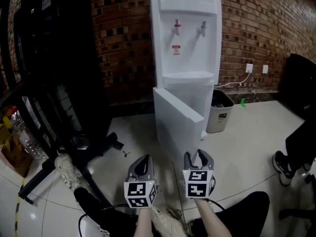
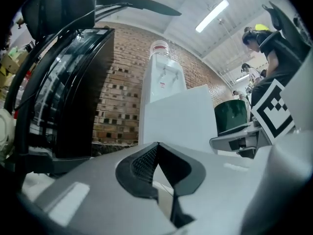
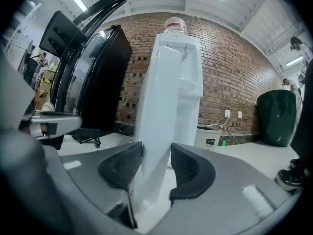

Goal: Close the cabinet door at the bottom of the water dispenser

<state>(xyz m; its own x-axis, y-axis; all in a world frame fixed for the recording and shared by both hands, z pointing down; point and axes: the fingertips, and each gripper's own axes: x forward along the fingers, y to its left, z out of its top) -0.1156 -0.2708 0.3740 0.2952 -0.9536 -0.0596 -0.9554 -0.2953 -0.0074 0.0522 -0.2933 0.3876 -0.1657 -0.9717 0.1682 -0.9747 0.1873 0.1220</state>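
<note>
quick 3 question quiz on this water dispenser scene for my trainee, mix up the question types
1. True or false: the cabinet door of the water dispenser is fully shut.
2. In the head view, what stands just right of the dispenser? A waste bin; B ladder; C stool.
3. Which claw has its jaws together?
Key: 1 false, it stands open. 2 A. 3 the left claw; the right claw is open.
</note>
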